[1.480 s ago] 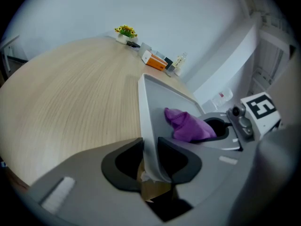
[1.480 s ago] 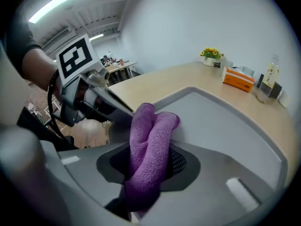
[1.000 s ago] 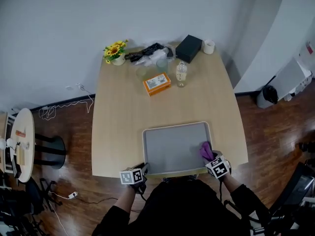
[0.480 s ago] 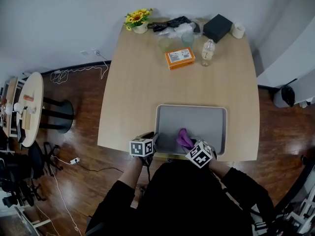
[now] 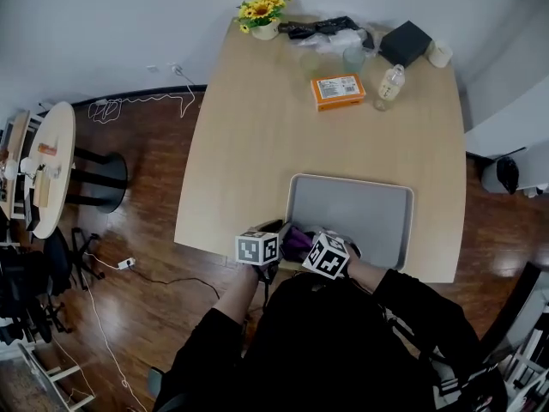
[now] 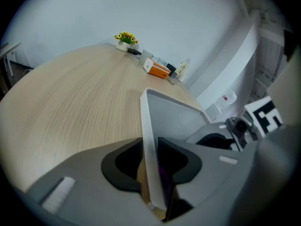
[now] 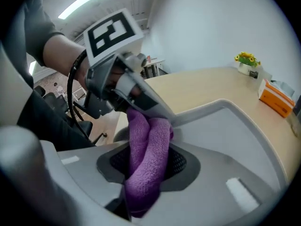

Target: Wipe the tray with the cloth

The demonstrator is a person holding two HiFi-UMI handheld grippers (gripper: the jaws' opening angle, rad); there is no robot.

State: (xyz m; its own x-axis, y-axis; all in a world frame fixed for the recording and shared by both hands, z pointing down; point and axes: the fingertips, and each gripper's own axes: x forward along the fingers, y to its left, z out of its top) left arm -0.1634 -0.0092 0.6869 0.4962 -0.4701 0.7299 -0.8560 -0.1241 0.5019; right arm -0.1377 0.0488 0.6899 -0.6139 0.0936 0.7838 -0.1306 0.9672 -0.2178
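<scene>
The grey tray (image 5: 360, 213) lies at the near edge of the wooden table (image 5: 257, 136). My left gripper (image 5: 276, 233) is shut on the tray's near-left rim (image 6: 149, 126), which runs straight between its jaws. My right gripper (image 5: 302, 242) is shut on a bunched purple cloth (image 7: 146, 149) and holds it down in the tray's near-left corner, right beside the left gripper (image 7: 123, 86). In the head view only a bit of the cloth (image 5: 296, 239) shows between the two marker cubes. The tray's floor (image 7: 221, 131) stretches away to the right of the cloth.
At the table's far end stand a flower pot (image 5: 263, 17), an orange box (image 5: 338, 90), a clear bottle (image 5: 390, 82), a black box (image 5: 405, 43), a white cup (image 5: 440, 54) and black cables (image 5: 313, 27). A round side table (image 5: 45, 178) is on the floor at left.
My right gripper has swept the cloth leftward along the tray's near side, from the near-right corner to the near-left corner. The left gripper has kept its hold on the rim.
</scene>
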